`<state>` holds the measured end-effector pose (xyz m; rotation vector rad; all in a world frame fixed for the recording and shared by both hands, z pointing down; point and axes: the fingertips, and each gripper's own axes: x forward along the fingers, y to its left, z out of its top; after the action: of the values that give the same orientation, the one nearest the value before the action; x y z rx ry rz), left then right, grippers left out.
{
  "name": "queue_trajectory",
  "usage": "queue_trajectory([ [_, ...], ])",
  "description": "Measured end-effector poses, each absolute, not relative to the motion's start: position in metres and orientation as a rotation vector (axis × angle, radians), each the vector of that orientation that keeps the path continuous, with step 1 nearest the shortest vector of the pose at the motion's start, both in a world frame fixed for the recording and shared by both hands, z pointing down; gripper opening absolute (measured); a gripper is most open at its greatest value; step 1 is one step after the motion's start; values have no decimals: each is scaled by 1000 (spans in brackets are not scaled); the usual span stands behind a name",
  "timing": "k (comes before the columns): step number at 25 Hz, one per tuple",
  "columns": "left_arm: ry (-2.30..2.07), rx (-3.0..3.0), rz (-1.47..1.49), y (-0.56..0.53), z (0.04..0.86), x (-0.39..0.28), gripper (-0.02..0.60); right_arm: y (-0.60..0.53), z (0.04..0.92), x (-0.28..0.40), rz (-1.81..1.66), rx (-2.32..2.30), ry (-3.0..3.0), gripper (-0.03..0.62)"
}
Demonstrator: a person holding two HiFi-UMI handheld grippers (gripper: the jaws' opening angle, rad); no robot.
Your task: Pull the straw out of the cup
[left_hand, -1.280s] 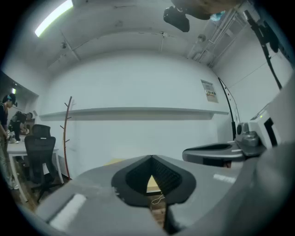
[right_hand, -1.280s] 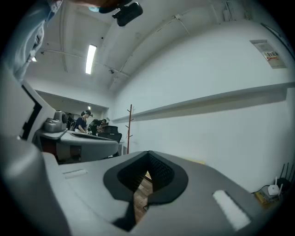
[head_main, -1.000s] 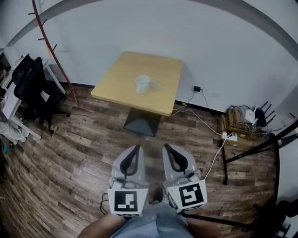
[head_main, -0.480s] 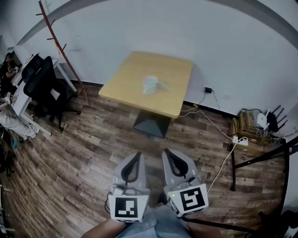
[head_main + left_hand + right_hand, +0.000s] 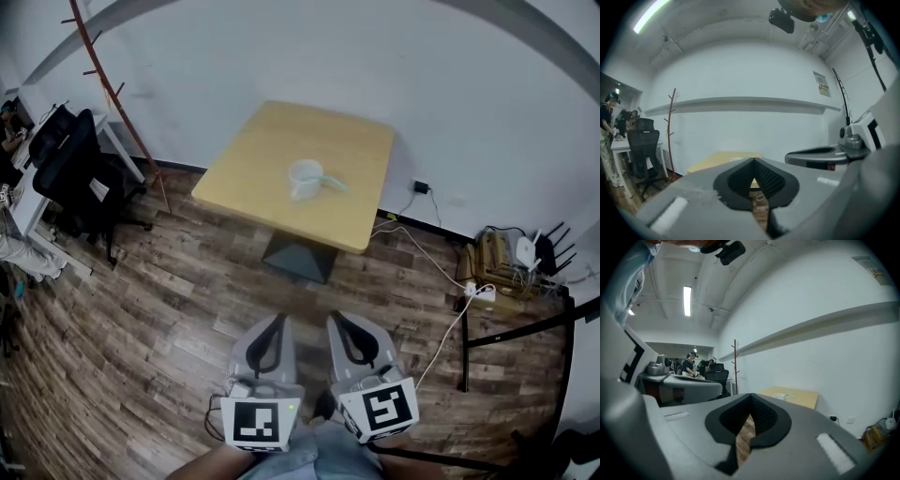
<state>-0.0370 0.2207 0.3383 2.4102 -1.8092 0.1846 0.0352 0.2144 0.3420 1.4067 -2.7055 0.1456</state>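
Best done, by the look of it, by first closing on the table [image 5: 253, 159], then steadying the cup [image 5: 305, 178] with one claw and nipping the straw [image 5: 330, 182] near its free end with the other. Judged wiser to draw along the straw's own lean than straight up, so as not to tip the cup. Needed to open both claws before any of that. Read the left claw [image 5: 278, 321] as fully shut, pads tip to tip, with nothing between them and only a sliver of floor [image 5: 169, 281] seen past the tips. Read the right claw [image 5: 337, 319] the same: closed, empty, touching nothing. Held the pair side by side, near each other, pointing roughly level over the wooden boards. Found the cup well ahead of both claws and far out of reach, upright near the middle of the tabletop, about between the lines of the two. Saw the straw leaning out over its rim toward the right claw's side. Judged this as approach only, with no grasp yet begun.
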Motion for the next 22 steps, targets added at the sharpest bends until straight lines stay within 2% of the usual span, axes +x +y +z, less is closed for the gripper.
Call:
queue_trajectory([
  [11, -1707, 2502, 74, 115, 319, -82, 20, 119, 331, -13, 76, 1492, -2601, 8],
  [22, -1629, 2572, -16, 68, 304, -109, 20, 76, 315, -38, -43, 1588, -2526, 6],
])
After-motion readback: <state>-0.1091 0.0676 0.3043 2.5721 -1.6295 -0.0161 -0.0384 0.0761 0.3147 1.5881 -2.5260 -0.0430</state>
